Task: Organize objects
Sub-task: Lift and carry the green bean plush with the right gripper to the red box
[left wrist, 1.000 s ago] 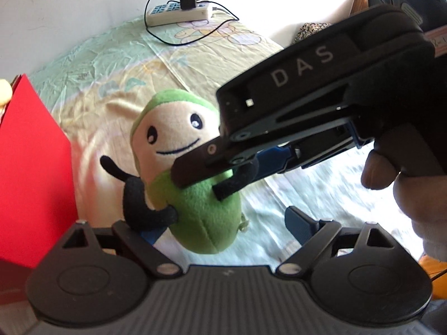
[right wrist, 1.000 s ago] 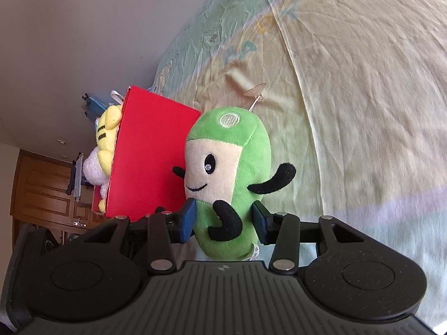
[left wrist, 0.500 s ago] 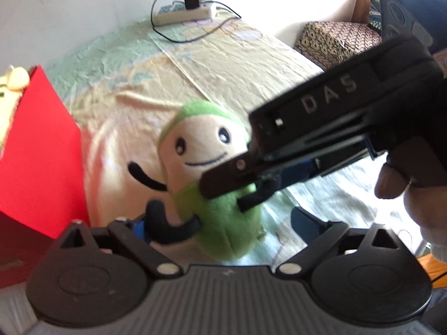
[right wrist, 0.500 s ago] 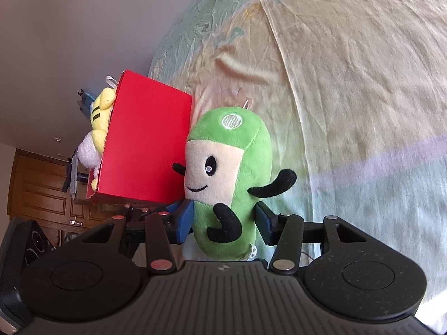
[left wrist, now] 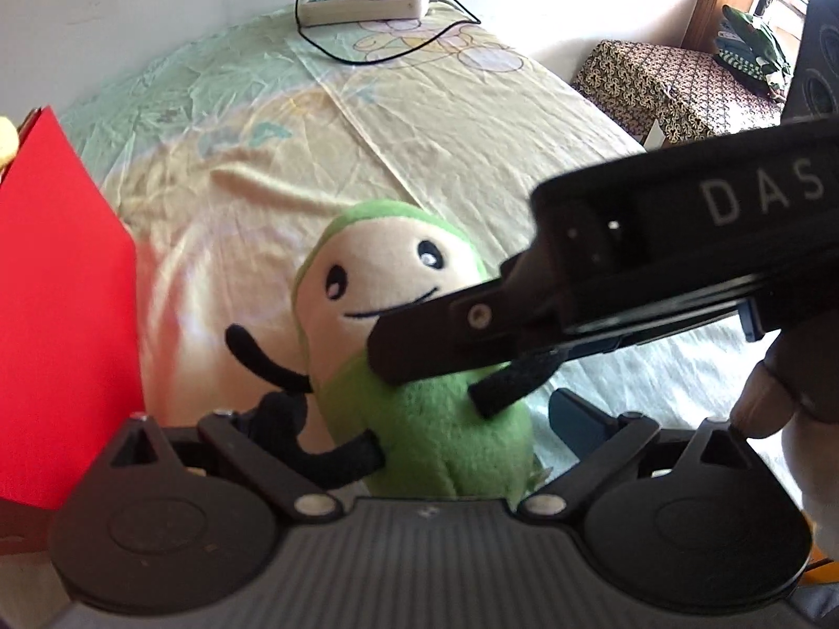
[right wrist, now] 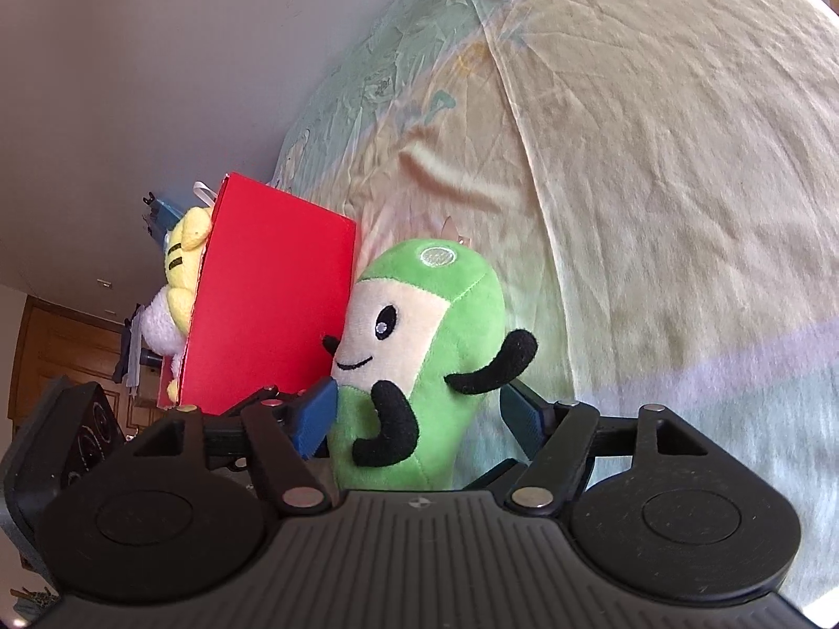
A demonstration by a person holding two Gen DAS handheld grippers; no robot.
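A green plush toy (left wrist: 419, 314) with a cream face and black arms stands between both grippers on the bed sheet; it also shows in the right wrist view (right wrist: 419, 346). My right gripper (right wrist: 419, 414) has its blue pads on either side of the plush's lower body, with a gap on the right side. It crosses the left wrist view as a black body (left wrist: 629, 283). My left gripper (left wrist: 419, 419) is open around the plush's base. A red box (right wrist: 267, 304) holding a yellow plush (right wrist: 183, 257) stands just left of the green plush.
The yellow-green bed sheet (left wrist: 419, 120) stretches back to a white wall. A white power strip (left wrist: 362, 2) with black cables lies at the far edge. A patterned stool (left wrist: 676, 84) stands beyond the bed's right side.
The right gripper's jaws have spread wider around the plush, letting go of it. Both views have shifted, and the plush and red box now look closer together.
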